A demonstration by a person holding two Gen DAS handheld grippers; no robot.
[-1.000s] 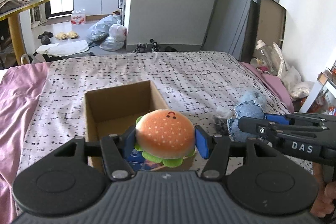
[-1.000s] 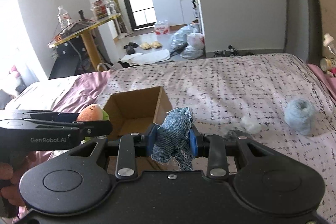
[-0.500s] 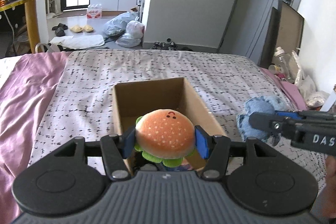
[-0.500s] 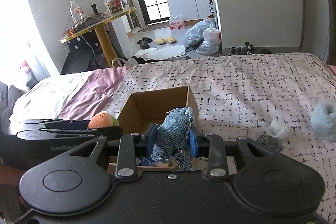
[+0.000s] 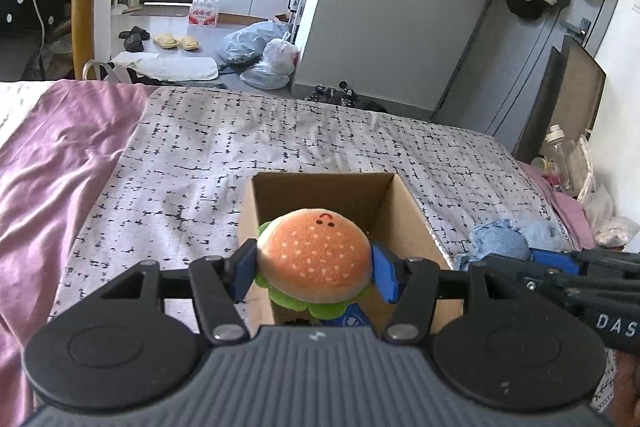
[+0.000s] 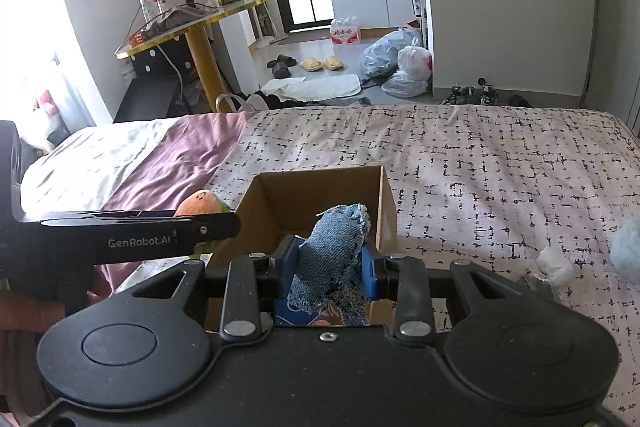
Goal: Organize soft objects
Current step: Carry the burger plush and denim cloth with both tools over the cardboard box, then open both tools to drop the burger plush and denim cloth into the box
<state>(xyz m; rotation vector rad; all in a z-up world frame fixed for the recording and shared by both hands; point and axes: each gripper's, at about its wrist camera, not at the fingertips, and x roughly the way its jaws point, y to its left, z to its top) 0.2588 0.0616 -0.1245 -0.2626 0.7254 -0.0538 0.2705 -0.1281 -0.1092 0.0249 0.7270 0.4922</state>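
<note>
My left gripper [image 5: 314, 273] is shut on an orange plush hamburger [image 5: 314, 259] with a green frill, held over the near end of an open cardboard box [image 5: 320, 183] on the bed. My right gripper [image 6: 330, 263] is shut on a piece of blue denim cloth [image 6: 336, 251], held over the same box [image 6: 316, 187]. In the right wrist view the left gripper [image 6: 208, 227] and the hamburger [image 6: 200, 203] show at the box's left. In the left wrist view the denim [image 5: 496, 243] and the right gripper's side show at the box's right.
The box sits on a black-and-white patterned bedspread [image 6: 480, 163], with a purple sheet [image 5: 52, 163] to the left. A light blue fluffy object [image 6: 628, 243] and a white fluffy lump [image 6: 554, 261] lie on the bed at the right. Beyond the bed's far edge are floor clutter and bags.
Both grippers have moved toward the box, which now sits centred under each. The hamburger and the denim stay gripped.
</note>
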